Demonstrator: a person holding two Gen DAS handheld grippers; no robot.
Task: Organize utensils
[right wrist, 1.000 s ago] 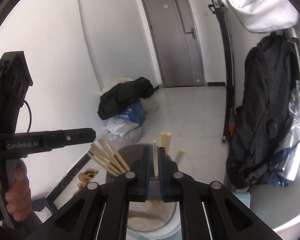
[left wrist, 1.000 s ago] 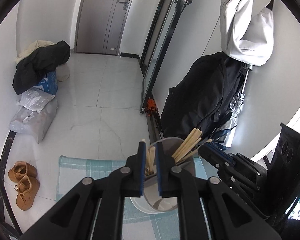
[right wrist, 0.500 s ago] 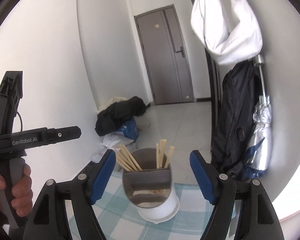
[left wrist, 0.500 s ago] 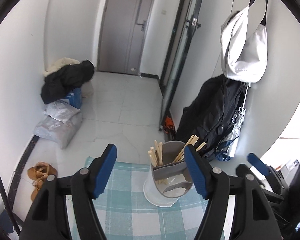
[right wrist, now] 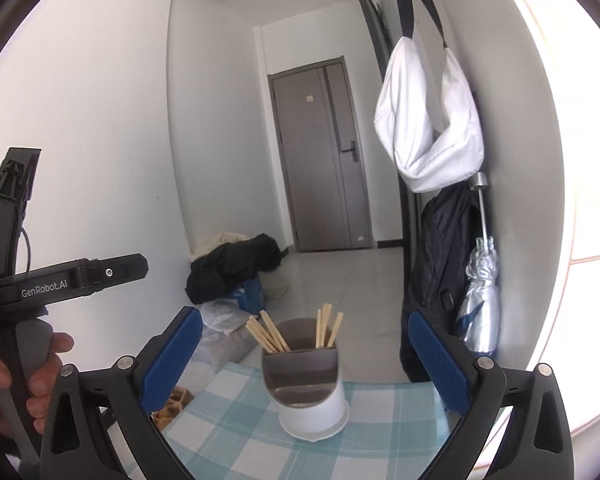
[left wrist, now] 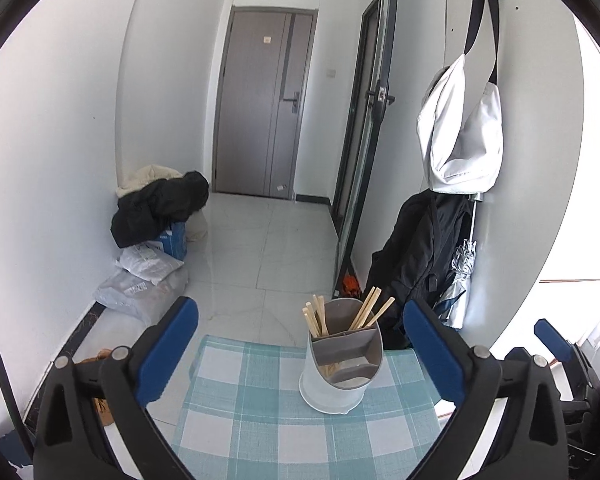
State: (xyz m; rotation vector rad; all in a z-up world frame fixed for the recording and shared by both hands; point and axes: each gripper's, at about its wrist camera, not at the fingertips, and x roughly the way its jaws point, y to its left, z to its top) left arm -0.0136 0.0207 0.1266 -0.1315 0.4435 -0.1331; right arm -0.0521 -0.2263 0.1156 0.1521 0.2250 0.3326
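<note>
In the left wrist view, the left gripper has its blue fingers wide apart after just opening, with nothing between them. The holder, a white and grey cup with walls inside, stands upright on the bench, which has a blue checked cloth. Wooden chopsticks stick up from the two back parts of the holder. The right gripper's blue tip shows to the right of the holder. In the right wrist view, the right gripper also has its fingers wide apart after just opening, holding nothing. The holder stands ahead, past the fingertips, with chopsticks leaning in it. A hand far left of the holder holds the left gripper's handle.
</note>
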